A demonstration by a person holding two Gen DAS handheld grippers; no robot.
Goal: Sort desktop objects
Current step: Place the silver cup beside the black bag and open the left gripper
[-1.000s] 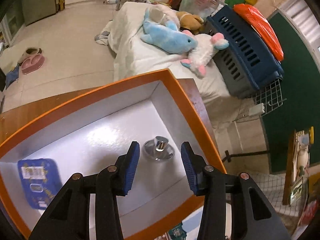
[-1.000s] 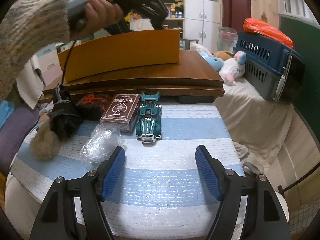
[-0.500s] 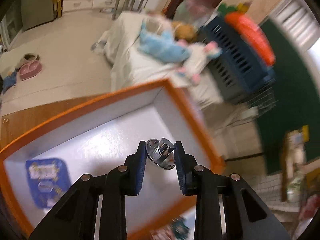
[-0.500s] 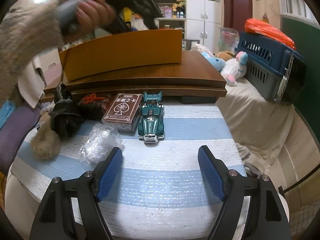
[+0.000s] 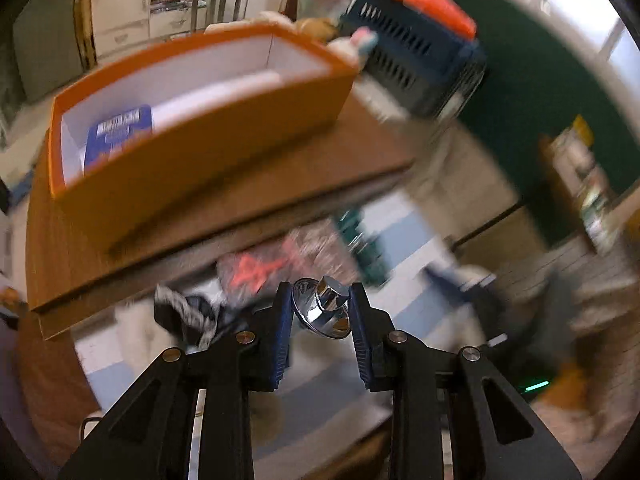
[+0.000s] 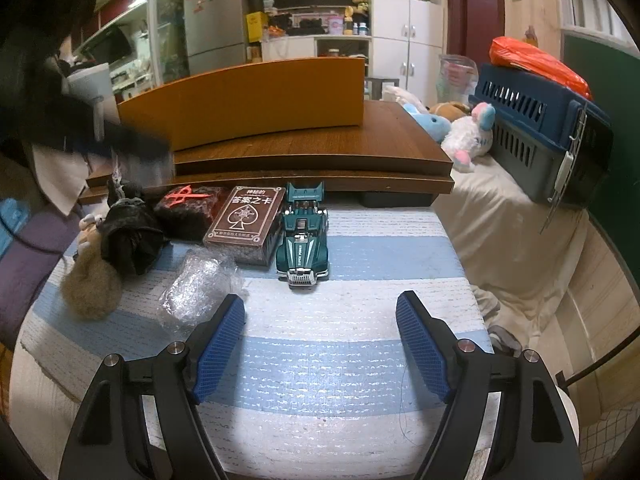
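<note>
My left gripper (image 5: 320, 300) is shut on a shiny chrome knob (image 5: 326, 314), held in the air in front of the orange box (image 5: 208, 152); this view is motion-blurred. A blue packet (image 5: 120, 136) lies inside the box. My right gripper (image 6: 320, 320) stands open and empty over the blue-and-white striped cloth (image 6: 320, 360). Beyond its fingers sit a green toy car (image 6: 304, 240), a brown card box (image 6: 246, 220), a wad of bubble wrap (image 6: 196, 288), a black pouch (image 6: 128, 240) and a tan fluffy ball (image 6: 92, 288).
The orange box (image 6: 248, 100) stands on a brown wooden riser (image 6: 312, 152) behind the objects. A dark red packet (image 6: 188, 210) lies under the riser's edge. To the right are plush toys (image 6: 464, 136) and a blue pet carrier (image 6: 540, 132) on a bed.
The left gripper closed on the chrome knob inside the orange box, lifted it out and swung toward the striped table. The right gripper stayed put, open.
</note>
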